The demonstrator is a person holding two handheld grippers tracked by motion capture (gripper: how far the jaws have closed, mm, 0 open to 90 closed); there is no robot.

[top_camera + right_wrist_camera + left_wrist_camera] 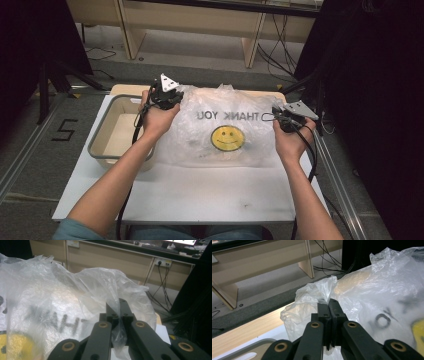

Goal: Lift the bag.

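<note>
Table [200, 195]: white top, carrying everything here; a bare stretch lies on the person's side.
Plastic bag [220, 132]: clear, printed THANK YOU above a yellow smiley face, spread across the far half of the table between the two grippers, just beside the tray.
Tray [102, 131]: grey-rimmed, shallow, at the table's left edge; the left forearm crosses its near corner.
Left gripper [329, 305]: jaws pressed together on a bunched fold at the bag's far left corner.
Right gripper [119, 305]: jaws clamped on a thin fold at the bag's right edge.
</note>
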